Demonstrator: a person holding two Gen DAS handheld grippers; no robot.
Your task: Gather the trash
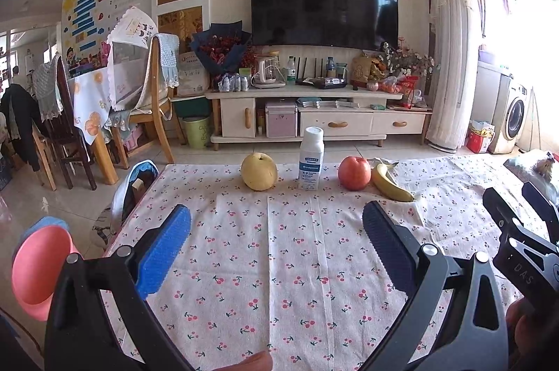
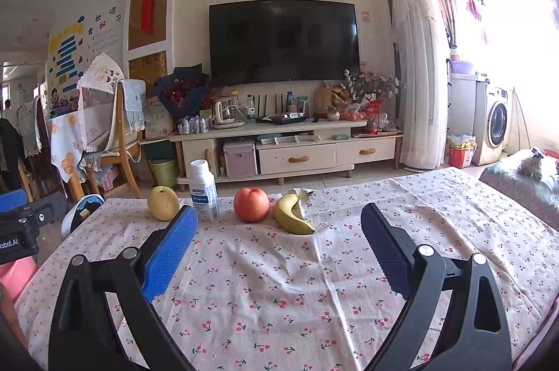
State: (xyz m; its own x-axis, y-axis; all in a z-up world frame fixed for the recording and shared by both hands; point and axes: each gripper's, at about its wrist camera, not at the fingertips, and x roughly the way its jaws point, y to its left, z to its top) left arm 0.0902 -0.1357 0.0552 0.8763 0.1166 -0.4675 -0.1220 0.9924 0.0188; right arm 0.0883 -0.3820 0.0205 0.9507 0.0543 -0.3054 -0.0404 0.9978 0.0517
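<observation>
Both pairs of jaws stand wide apart with nothing between them. Low in the left wrist view my left gripper [image 1: 276,219] hovers over the cherry-print surface [image 1: 279,283], blue pad at lower left, black pad at lower right; my right gripper [image 2: 277,220] sits the same way low in its own view. At the right edge of the left view I see the right tool's black body, just beside mine.

Further up the frame, across the cloth, four things stand in a row near the far edge: a yellow pear [image 1: 259,171], a white bottle [image 1: 311,158] with a white cap and blue label, a red apple [image 1: 354,173] and a banana [image 1: 389,180]. The bottle is upright between pear and apple, apart from both, near centre in the left view and left of centre in the right one [image 2: 203,191]. I judge the bottle to be the trash; the fruit looks whole and should stay.

The step in hand looks like the reach for that bottle. To do it well I would use the left gripper, which faces it almost squarely, go in level and centred so the pads pass either side of the body below the cap, clear of the pear, then close gently; it may be empty, light and easy to tip. Beyond the surface, a green bin [image 1: 196,131] stands on the floor beside the TV cabinet [image 1: 314,112], a likely place for it.
</observation>
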